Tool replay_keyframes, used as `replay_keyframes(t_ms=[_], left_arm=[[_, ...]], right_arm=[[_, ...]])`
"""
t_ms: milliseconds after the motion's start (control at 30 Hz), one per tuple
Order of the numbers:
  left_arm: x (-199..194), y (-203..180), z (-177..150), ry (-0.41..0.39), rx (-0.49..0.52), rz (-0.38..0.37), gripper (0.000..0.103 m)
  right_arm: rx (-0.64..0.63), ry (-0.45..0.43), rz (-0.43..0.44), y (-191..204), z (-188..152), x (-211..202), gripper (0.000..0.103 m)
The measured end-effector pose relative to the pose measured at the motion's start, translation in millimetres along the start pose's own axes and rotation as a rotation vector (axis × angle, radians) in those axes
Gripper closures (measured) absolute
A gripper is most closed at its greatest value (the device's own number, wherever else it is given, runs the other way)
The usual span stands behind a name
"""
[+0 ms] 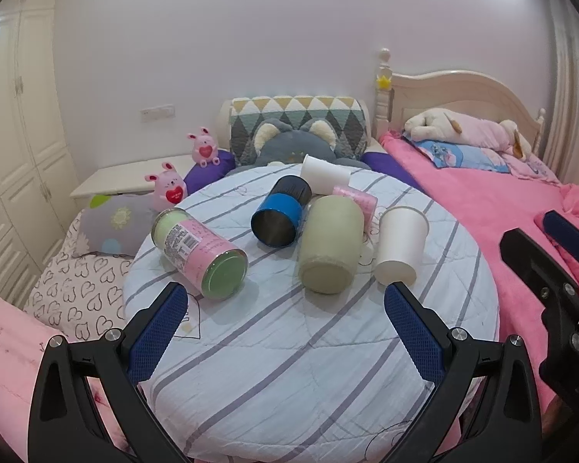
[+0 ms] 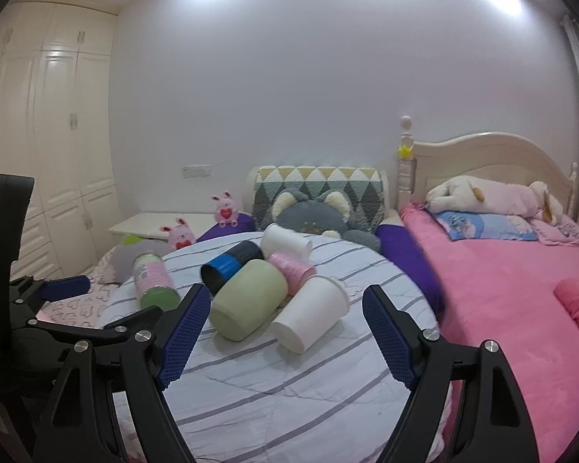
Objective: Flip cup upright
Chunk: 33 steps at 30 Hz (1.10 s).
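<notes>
Both tools hang empty, the left gripper [image 1: 285, 308] and right gripper [image 2: 283, 332] spread wide. The cups lie tipped in a cluster, from the green-and-pink jar [image 1: 200, 252] at 10 o'clock past the green cup [image 1: 330, 247] to the white paper cup [image 1: 399, 245] at 1 o'clock. The best approach is probably to grasp one free sidewall squarely and rotate slowly, since neighbours touch.

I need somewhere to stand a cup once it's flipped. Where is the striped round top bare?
Bare: the near half of the striped top, between both open hand-held grippers and the green cup. Crowded: the far middle, where the white paper cup, blue cup and pink-labelled can cluster.
</notes>
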<state>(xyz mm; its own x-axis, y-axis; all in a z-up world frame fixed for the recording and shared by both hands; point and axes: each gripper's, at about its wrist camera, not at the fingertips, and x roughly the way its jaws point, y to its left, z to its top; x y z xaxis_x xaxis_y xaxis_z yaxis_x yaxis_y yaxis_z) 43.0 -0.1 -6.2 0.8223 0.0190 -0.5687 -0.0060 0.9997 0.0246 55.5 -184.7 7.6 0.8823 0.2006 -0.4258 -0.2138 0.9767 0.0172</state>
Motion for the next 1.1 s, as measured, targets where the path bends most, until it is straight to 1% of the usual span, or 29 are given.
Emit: replay_keyframes(t_ms=[100,200,367,1100], left_arm=[[1,-2,2,-0.017,-0.016,0.009,0.000],[1,-3,2,-0.027,-0.024,0.011,0.000],[0,-3,2,-0.034,-0.038,0.010,0.000],[6,-3,0,-0.002,-0.040,0.018,0.000]], right_arm=[[-0.013,-0.014,-0.049,-4,0,-2,0.020],[-0.007,-0.019,-0.071,-9,1,-3,0.020],[0.008,-0.014,-0.077,-15,-1,-2,0.020],[0.021,0.004,-0.064,-18,-3,7,0.020]])
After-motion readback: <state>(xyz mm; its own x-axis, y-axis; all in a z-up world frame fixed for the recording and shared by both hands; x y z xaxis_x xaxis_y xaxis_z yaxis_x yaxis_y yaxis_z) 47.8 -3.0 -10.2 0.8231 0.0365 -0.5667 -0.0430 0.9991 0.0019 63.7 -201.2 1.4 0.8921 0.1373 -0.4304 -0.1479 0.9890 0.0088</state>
